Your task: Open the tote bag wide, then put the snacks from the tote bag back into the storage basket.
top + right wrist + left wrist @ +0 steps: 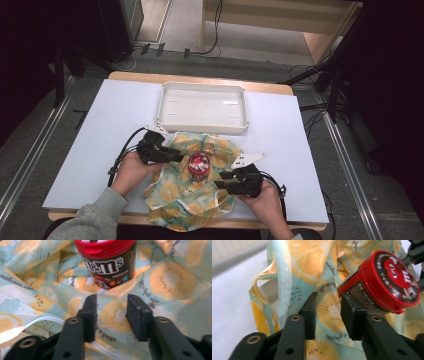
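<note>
two grippers flank a red-lidded candy jar (198,166) that stands upright in the middle of a rumpled, lemon-printed cloth (176,199) near the front of the table (90,150), apparently so that the cloth can be drawn up around the jar from both sides; a white tray (202,107) sits just behind the cloth. the left gripper (176,156) lies low over the cloth just left of the jar, jaws parted with flat cloth between them, gripping nothing. the right gripper (221,180) rests on the cloth at the jar's right, jaws likewise apart and empty.
</note>
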`<state>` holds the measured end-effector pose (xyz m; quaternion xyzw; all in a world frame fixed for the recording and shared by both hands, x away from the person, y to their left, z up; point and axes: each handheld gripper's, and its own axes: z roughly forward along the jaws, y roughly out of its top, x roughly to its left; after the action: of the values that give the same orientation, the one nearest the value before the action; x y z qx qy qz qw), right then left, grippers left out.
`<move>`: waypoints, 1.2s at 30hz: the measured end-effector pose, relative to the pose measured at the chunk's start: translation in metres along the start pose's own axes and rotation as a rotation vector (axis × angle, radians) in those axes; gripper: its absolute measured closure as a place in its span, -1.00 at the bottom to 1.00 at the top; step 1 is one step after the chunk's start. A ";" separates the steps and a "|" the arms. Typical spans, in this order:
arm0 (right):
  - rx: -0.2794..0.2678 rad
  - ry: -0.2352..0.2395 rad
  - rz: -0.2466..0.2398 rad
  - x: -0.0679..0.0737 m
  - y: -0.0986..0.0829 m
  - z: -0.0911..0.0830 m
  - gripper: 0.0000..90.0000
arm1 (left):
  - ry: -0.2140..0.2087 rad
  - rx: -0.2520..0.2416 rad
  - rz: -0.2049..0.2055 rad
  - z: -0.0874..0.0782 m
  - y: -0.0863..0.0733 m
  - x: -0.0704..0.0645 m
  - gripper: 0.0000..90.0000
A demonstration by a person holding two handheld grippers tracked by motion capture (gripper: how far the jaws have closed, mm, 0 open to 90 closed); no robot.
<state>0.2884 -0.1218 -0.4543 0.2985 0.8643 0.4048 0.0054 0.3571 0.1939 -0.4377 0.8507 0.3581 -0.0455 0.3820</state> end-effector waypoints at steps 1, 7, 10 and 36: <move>-0.003 0.001 0.007 -0.001 0.000 -0.001 0.27 | -0.001 -0.002 0.003 -0.001 0.000 -0.001 0.41; -0.004 0.001 0.034 -0.004 0.000 -0.004 0.15 | -0.007 -0.017 0.006 -0.006 0.000 -0.004 0.22; -0.019 -0.004 0.044 -0.006 0.001 -0.007 0.10 | -0.008 -0.018 0.016 -0.009 0.000 -0.006 0.09; -0.060 -0.043 0.108 -0.025 -0.003 -0.023 0.06 | -0.029 -0.008 0.080 -0.017 -0.006 -0.025 -0.21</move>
<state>0.3012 -0.1523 -0.4463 0.3529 0.8341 0.4238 0.0110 0.3313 0.1941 -0.4209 0.8621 0.3185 -0.0412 0.3920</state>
